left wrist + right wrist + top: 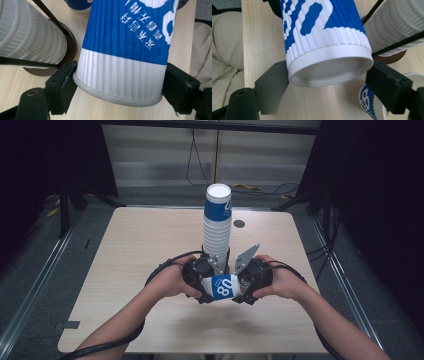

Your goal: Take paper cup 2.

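Note:
A ribbed blue-and-white paper cup lies on its side just above the table's near middle, held between both grippers. My left gripper is shut on its rolled rim end, a black jaw pressing each side. My right gripper is shut on the opposite end, where the recessed bottom faces the camera. Just behind stands a tall stack of the same cups, also seen in the gripper views, on a brown round base between thin black rods.
Another blue-and-white cup stands open on the wooden table beside my right gripper's jaw. A small dark disc lies behind the stack. The person's beige trousers are at the near table edge.

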### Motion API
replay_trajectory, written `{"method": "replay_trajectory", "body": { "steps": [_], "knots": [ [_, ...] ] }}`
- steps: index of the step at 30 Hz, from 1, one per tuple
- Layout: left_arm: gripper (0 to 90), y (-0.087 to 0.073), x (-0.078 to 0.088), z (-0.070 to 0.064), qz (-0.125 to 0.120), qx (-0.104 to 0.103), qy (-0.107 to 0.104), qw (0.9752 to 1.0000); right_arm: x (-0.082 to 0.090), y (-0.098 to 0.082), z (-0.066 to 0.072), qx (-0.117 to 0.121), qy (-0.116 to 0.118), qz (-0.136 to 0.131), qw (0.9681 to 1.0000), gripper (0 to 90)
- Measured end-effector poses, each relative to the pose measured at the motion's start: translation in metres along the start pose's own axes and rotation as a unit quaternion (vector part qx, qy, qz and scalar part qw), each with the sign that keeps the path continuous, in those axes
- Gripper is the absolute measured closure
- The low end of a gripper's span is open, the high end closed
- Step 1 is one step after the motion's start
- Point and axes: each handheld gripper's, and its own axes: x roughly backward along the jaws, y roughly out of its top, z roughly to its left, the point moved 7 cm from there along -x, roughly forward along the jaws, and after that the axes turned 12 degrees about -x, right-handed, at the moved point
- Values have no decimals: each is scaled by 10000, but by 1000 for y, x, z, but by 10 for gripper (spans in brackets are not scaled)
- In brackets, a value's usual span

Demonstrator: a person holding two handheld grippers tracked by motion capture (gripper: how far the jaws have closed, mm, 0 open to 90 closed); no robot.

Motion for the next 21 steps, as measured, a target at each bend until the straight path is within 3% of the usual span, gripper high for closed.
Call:
{"method": "replay_trajectory", "body": {
  "steps": [10, 15, 21],
  "knots": [
    [203, 0, -2, -2, 126, -41, -49, 9999, -5, -1, 2, 94, -70, 217, 9997, 196],
    [203, 0, -2, -1, 176, -109, -59, 9998, -7, 1, 3, 212, -54, 192, 9996, 211],
    [201, -1, -1, -2, 160, -67, -29, 9998, -10, 0, 4, 259, -67, 194, 9995, 309]
  ]
}}
